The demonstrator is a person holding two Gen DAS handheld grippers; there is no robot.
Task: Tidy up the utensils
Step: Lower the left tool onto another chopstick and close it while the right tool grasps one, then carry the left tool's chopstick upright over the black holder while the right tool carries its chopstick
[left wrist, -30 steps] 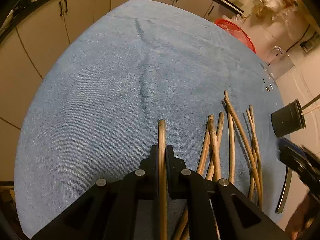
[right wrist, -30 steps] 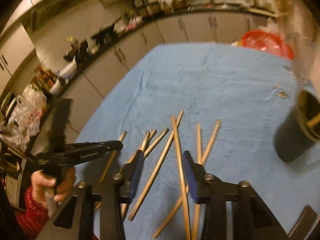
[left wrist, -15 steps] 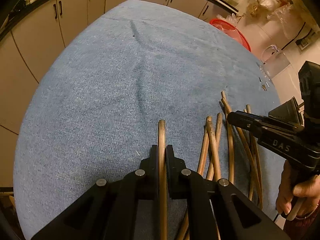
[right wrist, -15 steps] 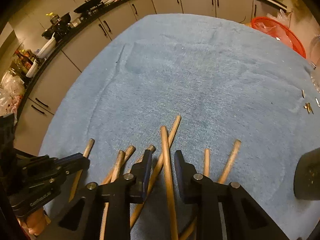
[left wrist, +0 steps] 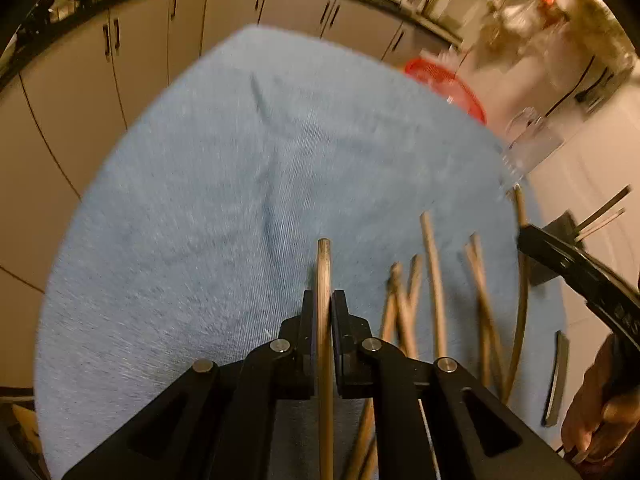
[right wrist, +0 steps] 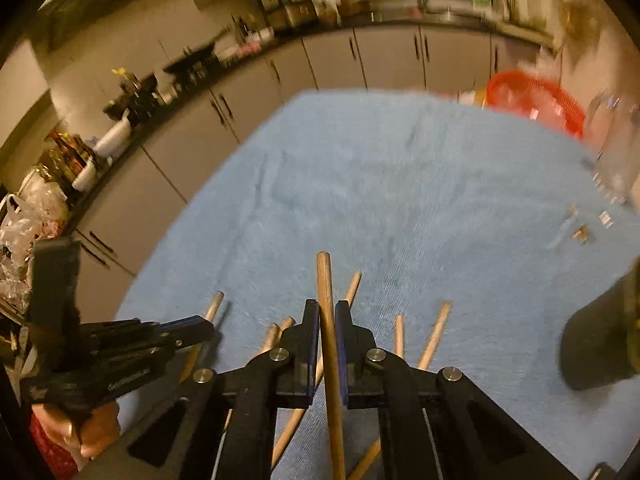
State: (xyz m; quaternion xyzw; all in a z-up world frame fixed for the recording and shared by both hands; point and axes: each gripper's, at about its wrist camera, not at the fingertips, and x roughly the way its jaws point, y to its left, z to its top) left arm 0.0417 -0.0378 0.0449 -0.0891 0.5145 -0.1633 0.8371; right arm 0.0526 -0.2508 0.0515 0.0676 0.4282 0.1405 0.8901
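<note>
My right claw [right wrist: 327, 316] has just squeezed shut on a thin wooden chopstick [right wrist: 329, 320]. My left claw [left wrist: 322, 312] holds another stick [left wrist: 323, 280]. I should lift slowly and aim for the black cup [right wrist: 600, 340] at the right edge.

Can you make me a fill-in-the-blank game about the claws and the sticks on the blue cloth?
1. Each claw is shut on one wooden ____.
2. The loose chopsticks lie on a cloth coloured ____.
3. Past the cloth's far edge sits a basket coloured ____.
4. The left claw and the right claw together hold ____ sticks.

Missing words: chopstick; blue; red; two
</note>
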